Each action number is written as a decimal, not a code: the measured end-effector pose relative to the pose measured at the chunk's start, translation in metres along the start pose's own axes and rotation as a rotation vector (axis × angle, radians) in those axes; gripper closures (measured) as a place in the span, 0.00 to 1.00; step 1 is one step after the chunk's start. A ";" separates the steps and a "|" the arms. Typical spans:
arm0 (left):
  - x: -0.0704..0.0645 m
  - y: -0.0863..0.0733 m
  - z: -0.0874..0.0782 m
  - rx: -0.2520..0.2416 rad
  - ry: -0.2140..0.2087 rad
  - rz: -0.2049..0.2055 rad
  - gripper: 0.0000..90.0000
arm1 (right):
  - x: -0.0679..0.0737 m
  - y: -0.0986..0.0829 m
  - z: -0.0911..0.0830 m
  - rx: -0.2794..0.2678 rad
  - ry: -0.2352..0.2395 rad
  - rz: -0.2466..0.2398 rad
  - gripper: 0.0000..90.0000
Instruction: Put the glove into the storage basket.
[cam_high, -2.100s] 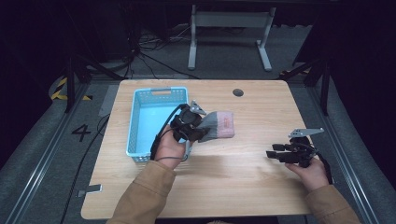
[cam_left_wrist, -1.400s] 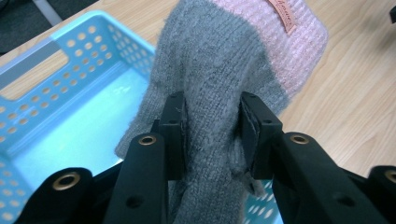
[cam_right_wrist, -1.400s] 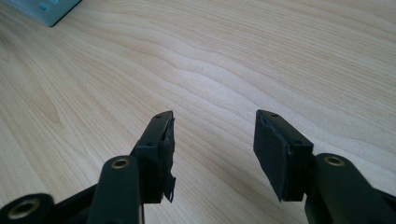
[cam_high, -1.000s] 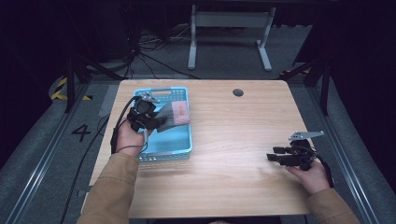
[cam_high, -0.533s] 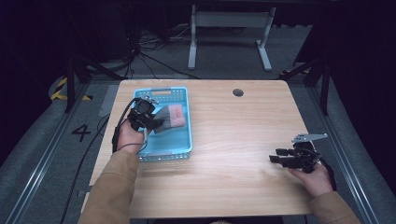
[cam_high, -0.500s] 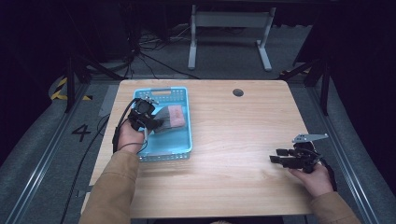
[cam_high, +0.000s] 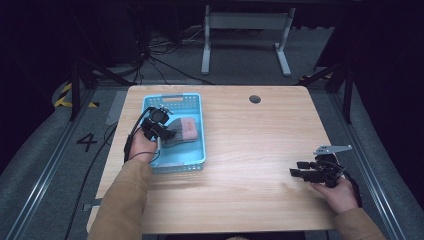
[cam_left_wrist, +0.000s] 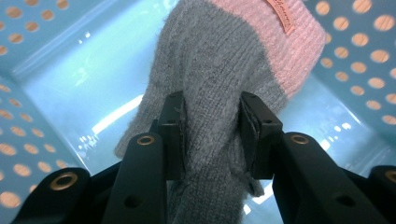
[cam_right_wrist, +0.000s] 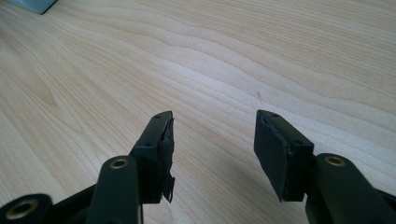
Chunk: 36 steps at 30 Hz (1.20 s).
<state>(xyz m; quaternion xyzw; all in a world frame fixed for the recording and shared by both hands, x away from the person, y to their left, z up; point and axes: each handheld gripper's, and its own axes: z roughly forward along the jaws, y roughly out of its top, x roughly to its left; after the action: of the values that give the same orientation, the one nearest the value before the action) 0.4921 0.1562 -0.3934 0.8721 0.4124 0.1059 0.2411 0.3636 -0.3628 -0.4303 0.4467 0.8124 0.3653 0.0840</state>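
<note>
Left gripper is clamping the grey-and-pink knit mitten low inside the blue basket for set-down, while right gripper is idling open-jawed, empty, above the counter.

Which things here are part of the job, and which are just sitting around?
Part of the job:
- grey and pink knitted hat, pinched in the left tool
- blue perforated basket, with the hat inside it

Just sitting around:
- right tool, open and holding nothing, above the wooden table
- cables on the floor behind the table
</note>
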 end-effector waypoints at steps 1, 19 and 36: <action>0.000 0.000 0.000 0.000 0.000 0.000 0.73 | 0.000 0.000 0.000 0.000 0.000 0.000 0.53; -0.006 0.007 0.023 0.076 -0.005 0.052 0.72 | 0.001 -0.007 -0.005 0.001 -0.008 0.000 0.53; -0.006 0.010 0.031 0.099 0.042 0.023 0.55 | 0.004 -0.008 -0.007 0.001 -0.004 0.000 0.54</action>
<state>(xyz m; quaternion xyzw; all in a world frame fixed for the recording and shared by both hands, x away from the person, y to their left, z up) 0.5066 0.1355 -0.4155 0.8853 0.4119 0.1062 0.1878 0.3523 -0.3661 -0.4297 0.4473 0.8124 0.3642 0.0854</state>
